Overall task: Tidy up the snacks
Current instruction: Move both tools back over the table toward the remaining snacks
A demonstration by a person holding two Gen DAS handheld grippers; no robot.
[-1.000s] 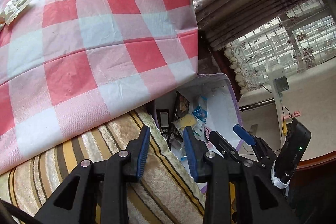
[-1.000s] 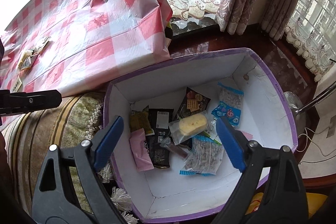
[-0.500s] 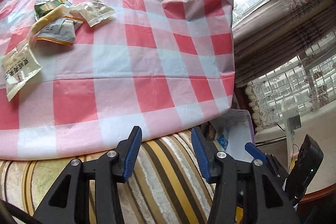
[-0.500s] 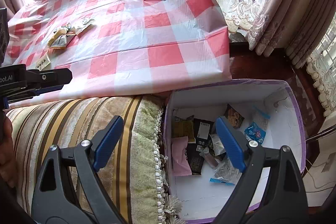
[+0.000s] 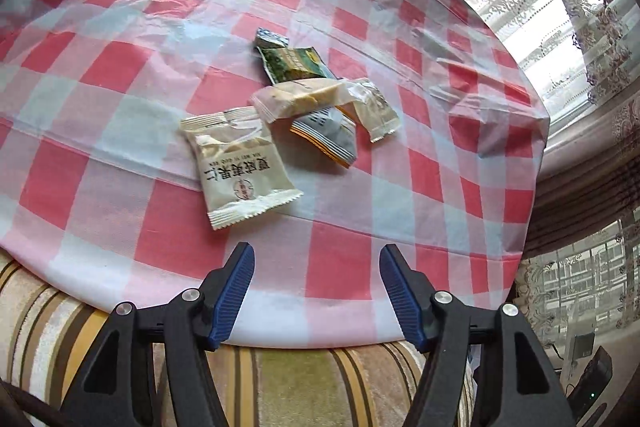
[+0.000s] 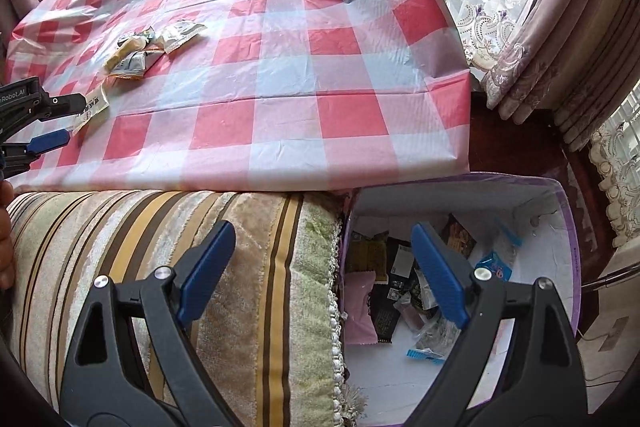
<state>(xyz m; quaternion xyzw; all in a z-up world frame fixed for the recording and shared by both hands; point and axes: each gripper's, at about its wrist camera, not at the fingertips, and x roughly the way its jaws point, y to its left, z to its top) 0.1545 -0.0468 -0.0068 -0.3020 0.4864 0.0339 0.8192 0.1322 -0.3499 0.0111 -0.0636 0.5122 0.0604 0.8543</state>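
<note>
Your left tongs (image 5: 316, 267) hover over the near edge of the checked desk (image 5: 400, 187), jaws spread with nothing between them after just opening wider. A cream snack packet (image 5: 240, 167) lies just ahead, beside a small heap of other packets (image 5: 320, 107). Your right tongs (image 6: 320, 267), spread wide and empty, hang above a striped cushion (image 6: 200, 267) and a purple-rimmed box (image 6: 568, 247) holding more snacks (image 6: 400, 287).
</note>
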